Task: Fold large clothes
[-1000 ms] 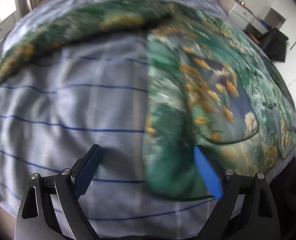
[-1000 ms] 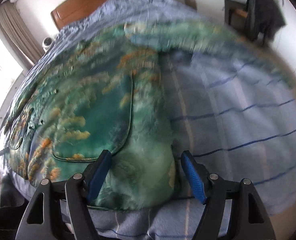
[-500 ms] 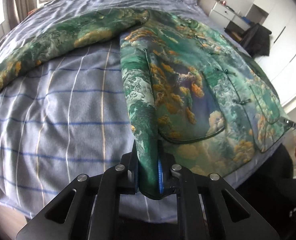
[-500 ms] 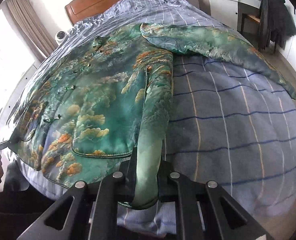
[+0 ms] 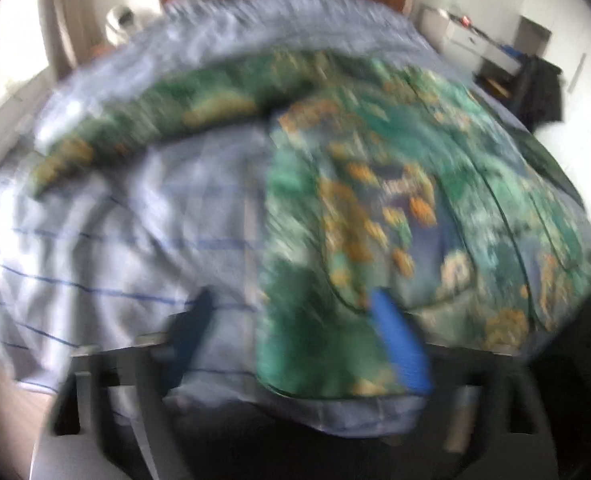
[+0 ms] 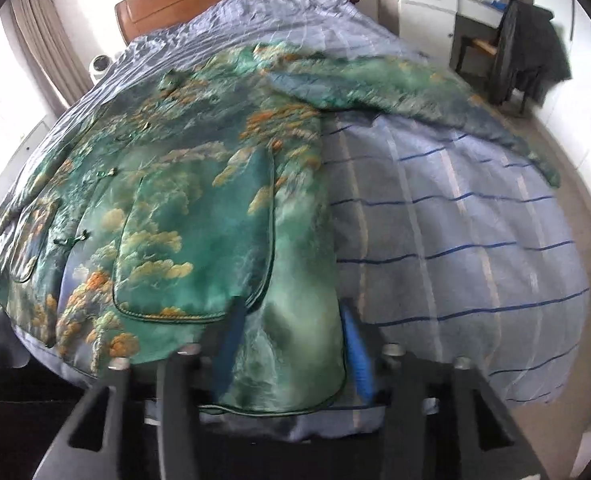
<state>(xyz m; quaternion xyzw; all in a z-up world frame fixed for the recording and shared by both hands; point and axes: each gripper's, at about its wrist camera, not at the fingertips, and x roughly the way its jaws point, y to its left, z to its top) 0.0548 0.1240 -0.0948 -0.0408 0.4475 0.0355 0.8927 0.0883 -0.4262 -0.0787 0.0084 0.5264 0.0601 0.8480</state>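
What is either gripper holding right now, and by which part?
Nothing. Left gripper and right gripper are both open, fingers straddling opposite bottom hem corners of the green jacket, which lies flat on the bed.

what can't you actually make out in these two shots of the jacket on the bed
- Left wrist view: motion blur smears the green jacket and the left gripper; whether its fingers touch the hem is unclear.
- Right wrist view: the jacket's far sleeve runs out past the left edge.
- Right wrist view: the right gripper straddles the hem corner, jaws apart; contact unclear.
- Both views: the bed's near edge is hidden behind the gripper bodies.
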